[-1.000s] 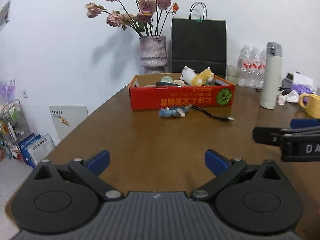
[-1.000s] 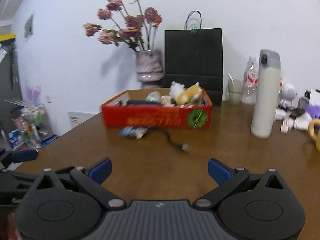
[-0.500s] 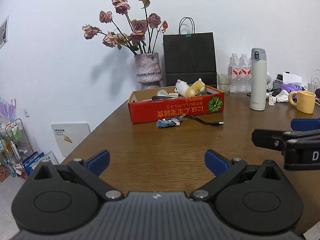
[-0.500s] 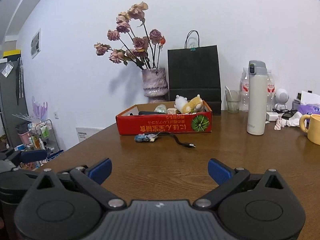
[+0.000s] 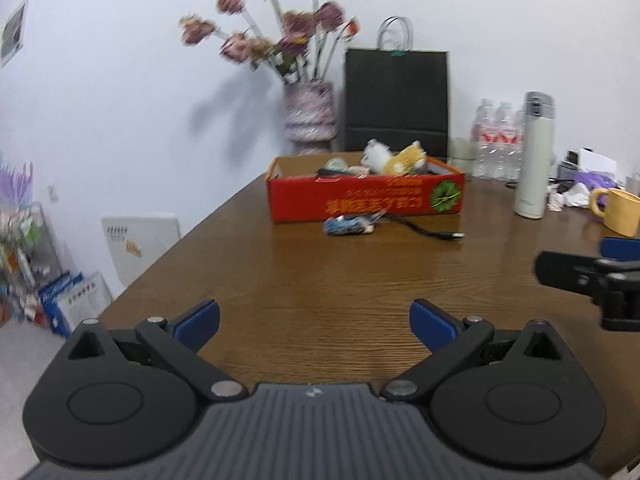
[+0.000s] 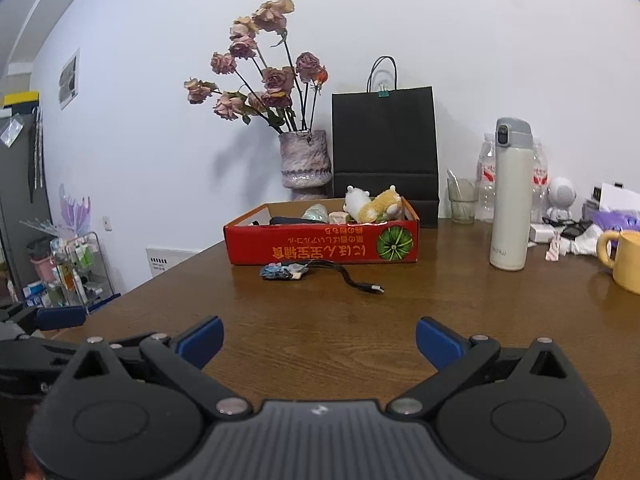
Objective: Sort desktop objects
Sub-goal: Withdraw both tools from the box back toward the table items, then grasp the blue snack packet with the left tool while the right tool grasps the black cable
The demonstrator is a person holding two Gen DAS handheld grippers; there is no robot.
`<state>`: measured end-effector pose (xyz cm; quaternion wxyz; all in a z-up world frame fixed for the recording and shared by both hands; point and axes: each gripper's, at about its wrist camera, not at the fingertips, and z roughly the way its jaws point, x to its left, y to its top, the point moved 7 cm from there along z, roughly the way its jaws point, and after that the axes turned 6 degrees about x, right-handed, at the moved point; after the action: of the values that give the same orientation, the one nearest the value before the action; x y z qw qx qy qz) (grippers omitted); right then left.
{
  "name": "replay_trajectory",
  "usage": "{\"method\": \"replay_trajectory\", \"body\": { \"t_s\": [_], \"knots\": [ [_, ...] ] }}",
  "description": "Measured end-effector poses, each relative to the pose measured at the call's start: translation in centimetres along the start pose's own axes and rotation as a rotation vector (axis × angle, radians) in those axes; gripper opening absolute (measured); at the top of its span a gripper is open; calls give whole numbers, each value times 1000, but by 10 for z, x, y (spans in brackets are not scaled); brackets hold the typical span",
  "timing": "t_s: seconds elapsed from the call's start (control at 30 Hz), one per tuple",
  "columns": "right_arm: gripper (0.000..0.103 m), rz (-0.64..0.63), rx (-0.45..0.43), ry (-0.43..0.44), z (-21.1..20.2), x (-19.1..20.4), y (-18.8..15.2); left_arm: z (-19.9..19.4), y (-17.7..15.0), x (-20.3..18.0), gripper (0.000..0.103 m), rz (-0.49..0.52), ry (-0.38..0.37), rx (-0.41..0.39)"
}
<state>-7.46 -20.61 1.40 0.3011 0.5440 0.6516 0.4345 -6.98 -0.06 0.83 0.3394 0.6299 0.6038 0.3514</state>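
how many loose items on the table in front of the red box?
2: a blue bundle by the box's front left, and a black cable trailing right from it. More may hide behind the box.

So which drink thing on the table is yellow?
The mug at the far right, with a handle. The tall flask is cream-white, the water bottles clear.

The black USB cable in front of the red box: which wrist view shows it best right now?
The right wrist view: the black USB cable is sharp there, from the blue bundle beside the red box to its plug. The left wrist view shows the cable too, but motion-blurred and smaller.
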Motion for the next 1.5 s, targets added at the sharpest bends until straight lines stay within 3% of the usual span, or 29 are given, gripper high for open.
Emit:
{"method": "replay_trajectory", "body": {
  "t_s": [0.33,0.5,0.73,0.9,0.97,1.03,1.1,1.13,1.2,1.27,1.37,1.5],
  "knots": [
    [103,85,107,11,52,-35,18,45,35,4,103,-28,-23,51],
    [99,36,124,-21,99,-46,41,89,56,-4,103,10,-81,124],
    [76,-32,218,-19,187,-58,67,177,88,-33,103,24,-200,258],
    [50,-88,295,13,228,-57,59,237,108,-41,103,17,-150,257],
    [33,-91,308,13,238,-58,51,253,109,-41,102,-7,-138,263],
    [24,-83,294,28,238,-59,52,263,105,-42,87,-24,-163,268],
    [20,-80,304,25,237,-59,53,265,101,-46,56,13,-150,240],
    [19,-80,302,27,237,-60,53,262,101,-49,47,43,-144,222],
    [19,-40,293,44,234,-63,55,257,100,-52,14,25,-210,236],
    [8,-24,247,50,224,-65,61,247,99,-54,14,5,-246,239],
    [6,-41,178,15,207,-63,74,227,99,-52,13,-8,-250,208],
    [6,-71,156,-4,188,-55,76,193,95,-42,13,-59,-268,183]
  ]
}}
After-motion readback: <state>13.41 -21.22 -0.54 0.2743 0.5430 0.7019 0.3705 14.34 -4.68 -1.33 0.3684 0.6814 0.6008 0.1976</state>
